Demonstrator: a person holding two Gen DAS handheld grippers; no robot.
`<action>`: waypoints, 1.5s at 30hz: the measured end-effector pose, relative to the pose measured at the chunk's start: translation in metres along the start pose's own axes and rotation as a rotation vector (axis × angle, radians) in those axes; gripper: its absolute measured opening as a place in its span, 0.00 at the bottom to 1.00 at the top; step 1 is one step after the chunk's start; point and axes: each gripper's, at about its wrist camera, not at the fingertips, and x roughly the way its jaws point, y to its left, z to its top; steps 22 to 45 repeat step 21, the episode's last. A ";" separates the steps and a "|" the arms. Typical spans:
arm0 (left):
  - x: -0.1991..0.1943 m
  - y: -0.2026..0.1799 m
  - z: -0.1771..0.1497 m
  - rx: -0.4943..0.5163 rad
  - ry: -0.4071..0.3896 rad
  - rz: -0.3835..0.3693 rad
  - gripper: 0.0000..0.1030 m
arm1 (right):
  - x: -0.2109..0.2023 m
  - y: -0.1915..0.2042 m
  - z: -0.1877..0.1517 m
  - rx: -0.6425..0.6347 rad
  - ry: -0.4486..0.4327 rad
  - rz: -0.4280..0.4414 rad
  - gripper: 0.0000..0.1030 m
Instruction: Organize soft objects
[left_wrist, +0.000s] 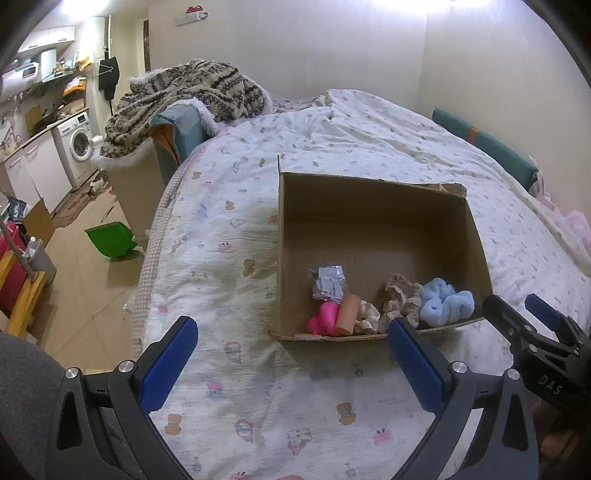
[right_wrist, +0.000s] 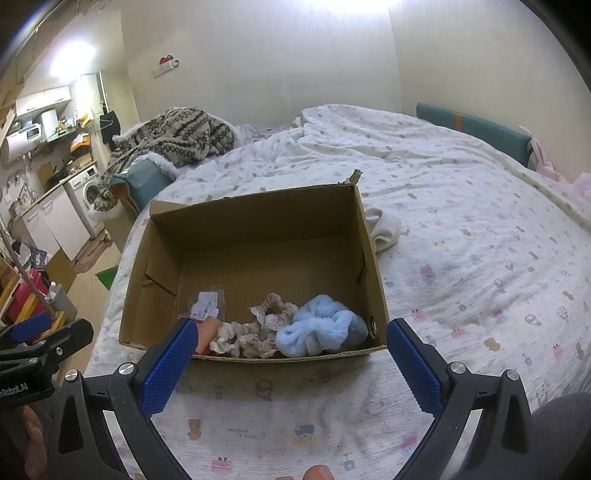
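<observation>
An open cardboard box (left_wrist: 369, 206) (right_wrist: 258, 214) sits on the bed. At its near end lie a fluffy light-blue scrunchie (left_wrist: 445, 301) (right_wrist: 319, 326), a beige lace scrunchie (left_wrist: 400, 297) (right_wrist: 269, 317), a cream scrunchie (left_wrist: 369, 317) (right_wrist: 225, 339), an orange roll (left_wrist: 349, 310) (right_wrist: 207, 334), a pink soft item (left_wrist: 325, 319) and a small plastic packet (left_wrist: 328, 282) (right_wrist: 205, 304). My left gripper (left_wrist: 291, 363) is open and empty, hovering over the bed just before the box's near left corner. My right gripper (right_wrist: 291, 363) is open and empty, before the box's near wall. A white soft item (right_wrist: 384, 229) lies on the bed right of the box.
The bed (left_wrist: 229, 258) (right_wrist: 480, 240) has a white patterned quilt. A knitted patterned blanket (left_wrist: 184, 92) (right_wrist: 173, 136) is heaped at the far left corner. A green dustpan (left_wrist: 110, 240) lies on the floor beside the bed. A kitchen counter with a washing machine (left_wrist: 77, 144) stands far left.
</observation>
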 end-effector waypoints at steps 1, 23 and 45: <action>0.000 0.000 0.000 0.000 0.001 -0.001 0.99 | 0.000 0.000 0.000 -0.001 0.000 0.000 1.00; 0.003 0.001 -0.003 0.010 0.009 0.002 0.99 | -0.001 -0.001 0.000 0.004 -0.001 0.000 1.00; 0.003 0.001 -0.003 0.010 0.009 0.002 0.99 | -0.001 -0.001 0.000 0.004 -0.001 0.000 1.00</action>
